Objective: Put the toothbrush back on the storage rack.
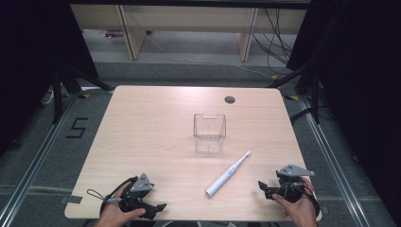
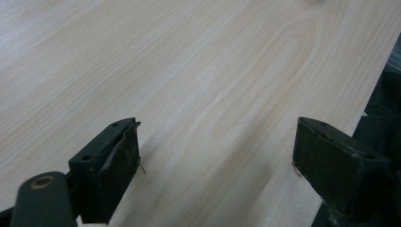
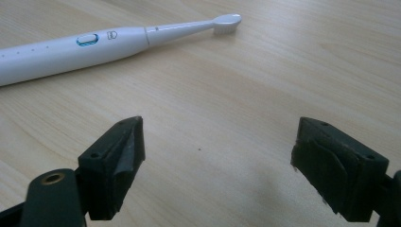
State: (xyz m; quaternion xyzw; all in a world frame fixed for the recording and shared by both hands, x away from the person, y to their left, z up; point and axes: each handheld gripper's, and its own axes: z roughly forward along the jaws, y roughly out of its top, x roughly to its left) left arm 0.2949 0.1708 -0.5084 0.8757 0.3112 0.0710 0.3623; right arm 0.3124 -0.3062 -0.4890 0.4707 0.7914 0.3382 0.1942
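- High view: I see a white electric toothbrush [image 1: 228, 173] lying flat on the wooden table [image 1: 151, 137], set diagonally, brush head toward the far right, handle end toward me. A clear plastic container [image 1: 209, 132] stands upright just beyond the brush head, apart from it. My left gripper [image 1: 158, 208] rests at the near left edge, held in the left hand [image 1: 116, 213]; my right gripper [image 1: 261, 187] sits near the near right corner in the right hand [image 1: 299, 208], pointing toward the toothbrush handle, close to it but not touching.
- Left gripper view: my left jaws stand wide apart over bare wood, with nothing between them; the table edge runs along the right.
- Right gripper view: my right jaws are spread wide and empty. The toothbrush [image 3: 94, 45] lies across the top, ahead of the jaws, bristle head at its right end.
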